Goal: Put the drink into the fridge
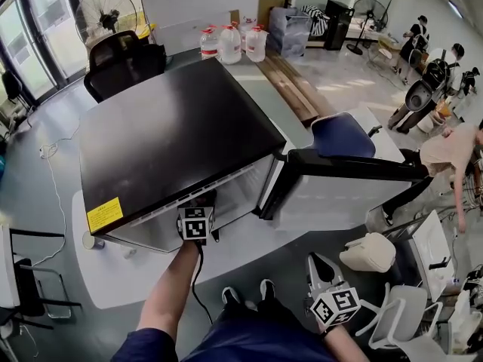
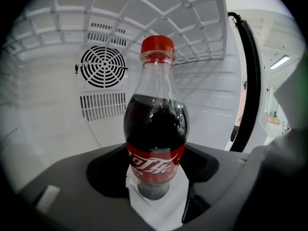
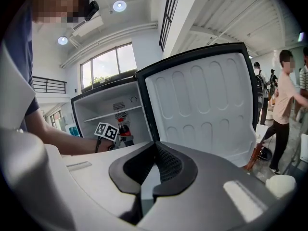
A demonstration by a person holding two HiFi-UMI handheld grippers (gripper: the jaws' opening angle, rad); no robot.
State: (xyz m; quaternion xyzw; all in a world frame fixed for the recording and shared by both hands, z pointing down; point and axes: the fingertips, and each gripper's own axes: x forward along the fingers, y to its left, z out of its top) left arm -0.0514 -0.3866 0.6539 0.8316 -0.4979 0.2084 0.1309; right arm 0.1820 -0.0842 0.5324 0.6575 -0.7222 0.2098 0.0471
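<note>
Pouring in bright through windows [image 1: 30, 32] at the head view's left edge, sheening softly across the fridge [image 1: 166, 127] top. Shining from ceiling lamps [image 3: 119, 6] too. Glinting on the bottle [image 2: 155, 124]. Bending hard toward every edge, blackening the gripper views' corners, blurring the nearest jaws.

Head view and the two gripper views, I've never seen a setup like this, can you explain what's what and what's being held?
There is no robot here: a person holds a pair of tongs in each hand. The head view looks down from their head onto a black-topped fridge with its door open. The other two cameras ride on the tongs. The left tongs grip an upright cola bottle inside the white fridge interior. The right tongs are closed on nothing, facing the open fridge.
</note>
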